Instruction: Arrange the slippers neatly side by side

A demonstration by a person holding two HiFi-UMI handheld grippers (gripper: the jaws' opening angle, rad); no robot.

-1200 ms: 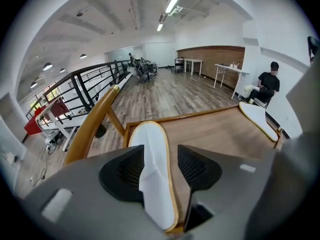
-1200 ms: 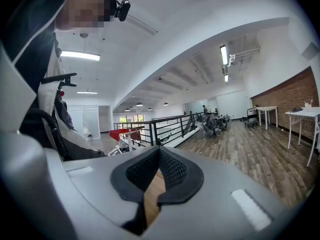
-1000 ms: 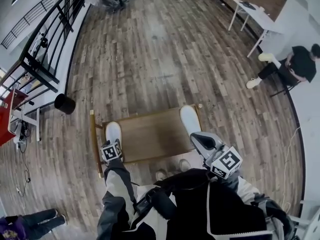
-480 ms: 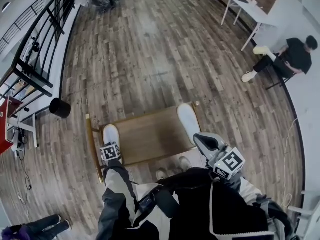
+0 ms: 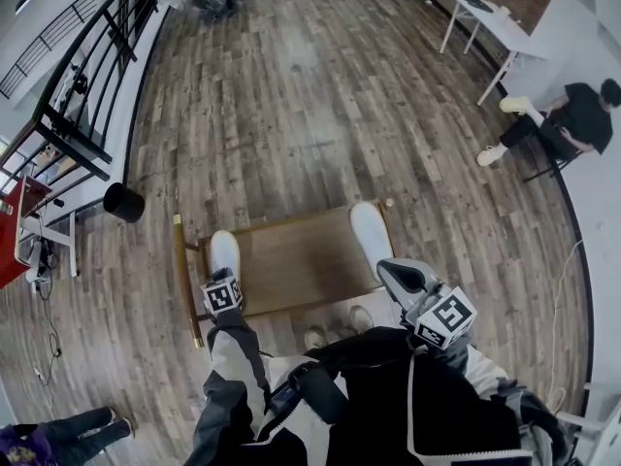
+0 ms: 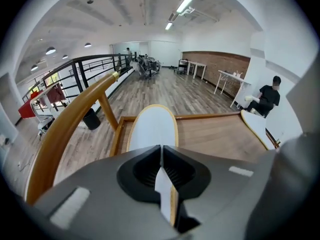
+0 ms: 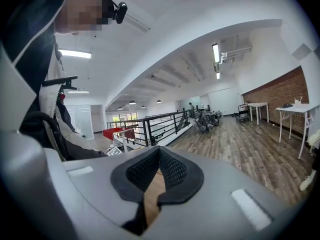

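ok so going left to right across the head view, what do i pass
black bin → wooden rail → left slipper → right slipper → seated person

Mostly matt, mostly timber
The wooden platform (image 5: 291, 260) looks smooth and matt; the plank floor (image 5: 320, 95) shows grain and slight sheen; the slipper (image 5: 224, 253) at nine o'clock is matt white.

I see a black round bin (image 5: 124, 202) at ten o'clock on the brown plank floor (image 5: 320, 95), a white table (image 5: 493, 25) at one, a black-shirted seated person (image 5: 580, 116) at two.
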